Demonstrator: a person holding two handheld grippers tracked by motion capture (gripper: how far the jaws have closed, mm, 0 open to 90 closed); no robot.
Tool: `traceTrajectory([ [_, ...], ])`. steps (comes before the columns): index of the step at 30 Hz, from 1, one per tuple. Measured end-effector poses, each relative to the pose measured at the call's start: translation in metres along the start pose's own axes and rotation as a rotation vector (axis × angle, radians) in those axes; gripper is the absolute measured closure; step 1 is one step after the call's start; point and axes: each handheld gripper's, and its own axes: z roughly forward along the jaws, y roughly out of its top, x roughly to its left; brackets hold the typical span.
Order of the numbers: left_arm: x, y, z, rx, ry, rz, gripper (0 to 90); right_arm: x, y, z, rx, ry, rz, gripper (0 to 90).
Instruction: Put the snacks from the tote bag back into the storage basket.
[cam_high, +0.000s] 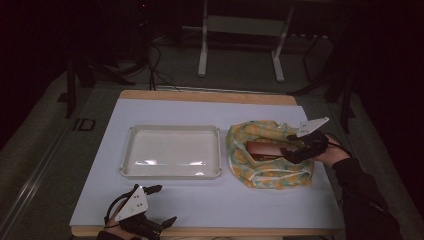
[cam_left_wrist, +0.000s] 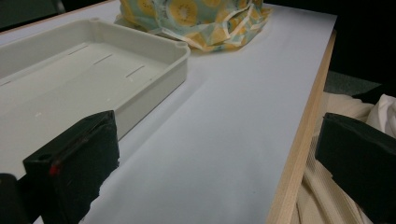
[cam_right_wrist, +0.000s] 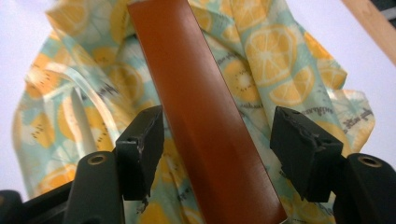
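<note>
Two jaws of right gripper (cam_right_wrist: 217, 149) straddle brown box (cam_right_wrist: 201, 102), apparently w/o contact.

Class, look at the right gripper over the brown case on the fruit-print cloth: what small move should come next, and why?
Probably close the right gripper fully on the brown case. The case lies between the jaws on the cloth, but a gap shows at the right pad, so nothing is gripped yet. The tray stands beside it.
</note>
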Motion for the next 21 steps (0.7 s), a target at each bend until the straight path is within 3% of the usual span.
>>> traceTrajectory([
  [15,0.001,0.000,0.000,-0.008,-0.001,-0.008,0.0,-0.004,-0.006,0.030,0.133,0.008,-0.017,29.5],
  [21,0.001,0.000,0.000,-0.006,0.001,-0.008,0.0,-0.005,-0.007,0.034,0.167,0.012,-0.036,32.0],
])
